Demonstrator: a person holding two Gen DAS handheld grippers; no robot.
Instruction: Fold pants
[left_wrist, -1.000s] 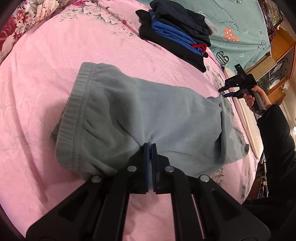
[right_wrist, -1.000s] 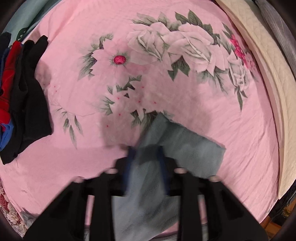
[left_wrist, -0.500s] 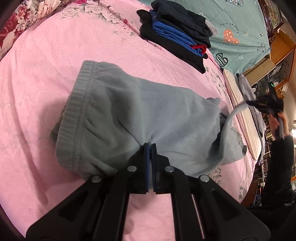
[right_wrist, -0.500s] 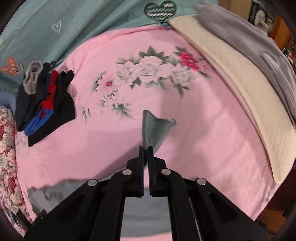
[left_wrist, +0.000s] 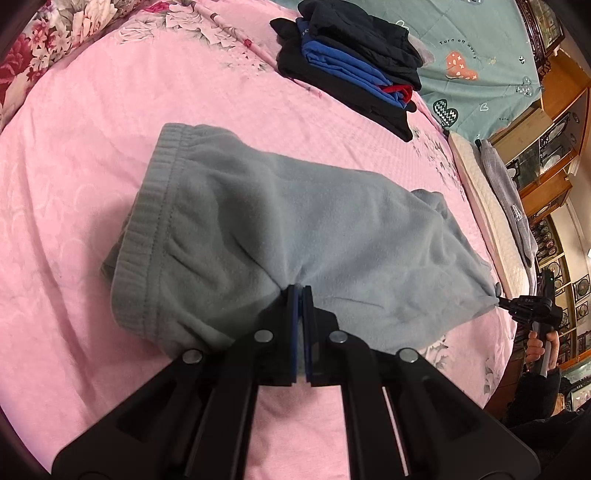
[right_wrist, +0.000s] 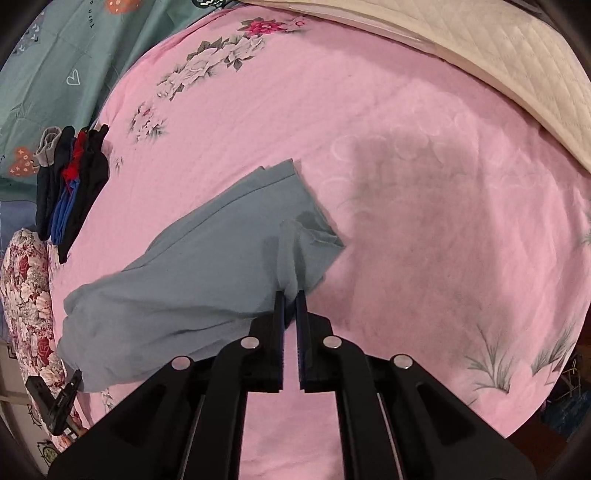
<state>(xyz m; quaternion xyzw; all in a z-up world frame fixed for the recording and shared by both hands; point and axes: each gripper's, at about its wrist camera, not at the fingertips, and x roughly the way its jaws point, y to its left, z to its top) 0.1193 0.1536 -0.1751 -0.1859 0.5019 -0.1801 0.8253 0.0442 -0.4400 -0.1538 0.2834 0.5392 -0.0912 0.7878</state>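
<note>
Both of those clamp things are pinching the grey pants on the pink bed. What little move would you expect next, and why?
Probably the right hand-held gripper carries its pinched leg end over toward the waistband. The grey pants lie stretched lengthwise on the pink bedspread, and the left hand-held gripper pins the near edge, so folding them in half looks like the natural step.

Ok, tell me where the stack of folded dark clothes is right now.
The stack of folded dark clothes lies at the far end of the pink bedspread, beyond the grey pants, beside the teal sheet.

Matt fleecy pants (left_wrist: 295, 221), quilted bedspread (left_wrist: 92, 129)
</note>
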